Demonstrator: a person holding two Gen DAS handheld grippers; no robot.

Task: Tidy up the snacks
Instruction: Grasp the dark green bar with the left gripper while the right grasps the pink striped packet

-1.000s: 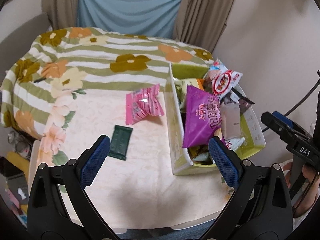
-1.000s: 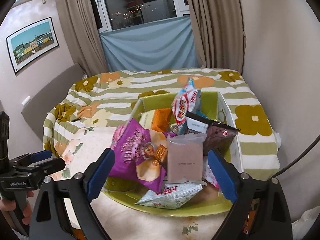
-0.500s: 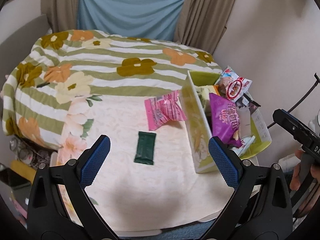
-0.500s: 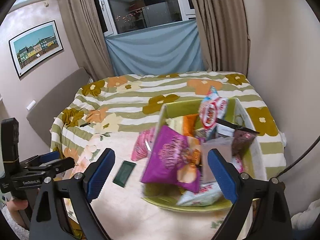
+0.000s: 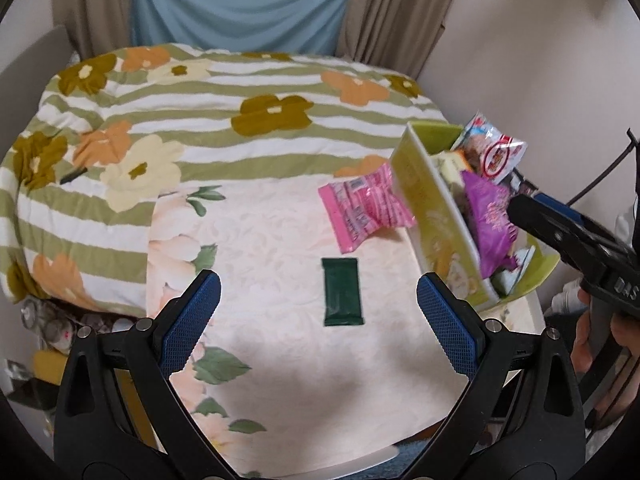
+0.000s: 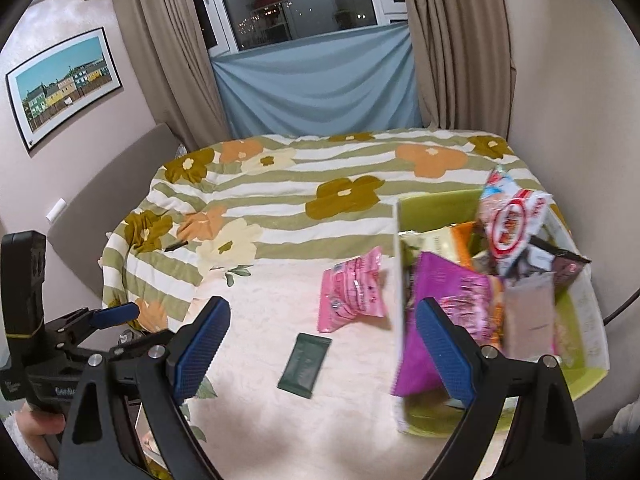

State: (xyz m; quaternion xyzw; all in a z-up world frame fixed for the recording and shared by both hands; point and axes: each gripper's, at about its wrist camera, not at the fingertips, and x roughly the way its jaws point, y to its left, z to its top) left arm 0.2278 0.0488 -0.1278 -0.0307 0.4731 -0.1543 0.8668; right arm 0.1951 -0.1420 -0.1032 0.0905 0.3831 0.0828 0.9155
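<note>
A dark green flat packet (image 5: 342,292) lies on the cream tablecloth; it also shows in the right wrist view (image 6: 305,365). A pink snack bag (image 5: 364,205) lies beyond it against the green box (image 5: 430,216), and shows in the right wrist view (image 6: 352,295). The box (image 6: 580,320) holds several snacks, among them a purple bag (image 6: 444,312) and a red-and-white bag (image 6: 510,220). My left gripper (image 5: 318,318) is open and empty, hovering near the green packet. My right gripper (image 6: 322,344) is open and empty above the table, left of the box.
The table (image 5: 280,360) stands against a bed with a floral striped cover (image 5: 200,112). A wall is on the right behind the box. Clutter lies on the floor at the left (image 5: 52,320). Curtains and a window are at the back (image 6: 304,0).
Both grippers have swung left and back from the box. The green packet and pink bag now sit nearer the middle of both views. Both grippers stay open.
</note>
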